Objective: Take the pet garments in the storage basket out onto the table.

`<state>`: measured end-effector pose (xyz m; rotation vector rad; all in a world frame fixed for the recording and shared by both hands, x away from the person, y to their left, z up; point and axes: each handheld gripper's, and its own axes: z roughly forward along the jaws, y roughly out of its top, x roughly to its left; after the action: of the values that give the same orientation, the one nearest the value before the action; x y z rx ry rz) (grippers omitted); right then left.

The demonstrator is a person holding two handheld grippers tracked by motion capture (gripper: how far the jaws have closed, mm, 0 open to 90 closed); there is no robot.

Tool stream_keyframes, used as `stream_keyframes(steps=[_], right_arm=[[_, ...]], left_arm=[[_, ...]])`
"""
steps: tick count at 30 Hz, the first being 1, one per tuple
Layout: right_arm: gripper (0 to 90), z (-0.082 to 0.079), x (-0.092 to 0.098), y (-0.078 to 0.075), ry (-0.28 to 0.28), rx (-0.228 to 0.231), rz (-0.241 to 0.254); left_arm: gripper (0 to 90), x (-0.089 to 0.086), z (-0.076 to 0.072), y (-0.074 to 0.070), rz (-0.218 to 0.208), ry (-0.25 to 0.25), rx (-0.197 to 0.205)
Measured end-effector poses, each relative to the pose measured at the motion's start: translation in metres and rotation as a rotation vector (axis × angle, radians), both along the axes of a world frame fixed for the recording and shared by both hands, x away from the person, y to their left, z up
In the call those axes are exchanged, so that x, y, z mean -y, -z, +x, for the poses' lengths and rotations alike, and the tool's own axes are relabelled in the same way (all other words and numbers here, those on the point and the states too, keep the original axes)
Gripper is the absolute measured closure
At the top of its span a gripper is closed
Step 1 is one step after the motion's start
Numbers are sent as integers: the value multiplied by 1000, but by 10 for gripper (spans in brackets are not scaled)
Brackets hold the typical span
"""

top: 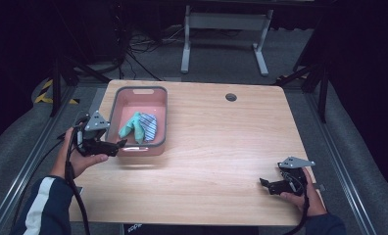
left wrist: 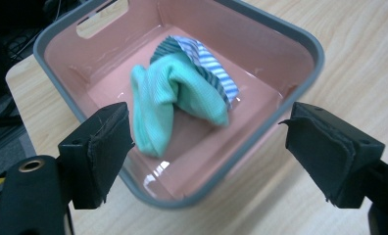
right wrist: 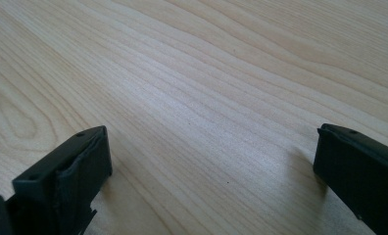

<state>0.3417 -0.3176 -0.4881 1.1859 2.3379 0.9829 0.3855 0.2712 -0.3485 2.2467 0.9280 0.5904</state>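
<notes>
The high view looks forward and down from above the person's side, taking in the whole pale wooden worktop (top: 216,147) from well off. The left gripper view rides the left claw (left wrist: 206,147), facing steeply down from close above the pink rectangular plastic bin with a grey rim (left wrist: 307,73), which lies just ahead of its jaws. Both views share that bin (top: 162,122). The right gripper view sits very near the worktop (right wrist: 197,98), looking low across bare wood ahead of the right claw (right wrist: 211,171).

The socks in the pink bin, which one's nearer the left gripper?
The mint green sock; the blue striped sock lies behind it, farther from the left gripper.
</notes>
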Motion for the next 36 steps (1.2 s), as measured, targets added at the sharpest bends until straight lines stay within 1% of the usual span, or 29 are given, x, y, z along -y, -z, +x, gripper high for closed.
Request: stream_keyframes(steps=[1,2,3,5,7,9,10,11,13,14,16,19,20,21,22,24,25,27,29,31,33,36], right_arm=[[10,0,0,0,0,0,0],[10,0,0,0,0,0,0],[10,0,0,0,0,0,0],[10,0,0,0,0,0,0],[10,0,0,0,0,0,0],[10,0,0,0,-1,0,0],[10,0,0,0,-1,0,0],[10,0,0,0,0,0,0],[10,0,0,0,0,0,0],[10,0,0,0,0,0,0],[10,0,0,0,0,0,0],[10,0,0,0,0,0,0],[10,0,0,0,1,-1,0],[10,0,0,0,0,-1,0],[10,0,0,0,0,-1,0],[10,0,0,0,0,-2,0],[10,0,0,0,0,-1,0],[10,0,0,0,0,-1,0],[10,0,0,0,0,-1,0],[10,0,0,0,0,-2,0],[10,0,0,0,0,-2,0],[10,0,0,0,0,-1,0]], left_arm=[[174,2,5,0,4,-6,-4],[173,4,9,-1,17,-5,-11],[173,7,14,-1,16,-4,-22],[172,12,22,1,27,-8,-36],[171,18,32,3,49,-11,-50],[182,24,42,4,60,-11,-63],[176,24,42,4,60,-11,-63],[176,26,46,4,70,-14,-71],[172,30,55,5,77,-20,-95],[172,34,60,5,93,-16,-107],[183,39,68,7,124,-13,-116],[181,45,80,9,141,-17,-145],[178,46,83,11,141,-23,-145],[179,47,86,12,157,-29,-149],[178,49,89,14,173,-31,-165],[178,51,96,18,183,-32,-192],[179,51,99,20,188,-32,-196],[179,53,106,24,197,-43,-220],[179,53,112,28,214,-48,-244],[188,53,119,32,222,-55,-282],[185,54,124,37,243,-58,-295],[187,56,130,43,265,-59,-337]])
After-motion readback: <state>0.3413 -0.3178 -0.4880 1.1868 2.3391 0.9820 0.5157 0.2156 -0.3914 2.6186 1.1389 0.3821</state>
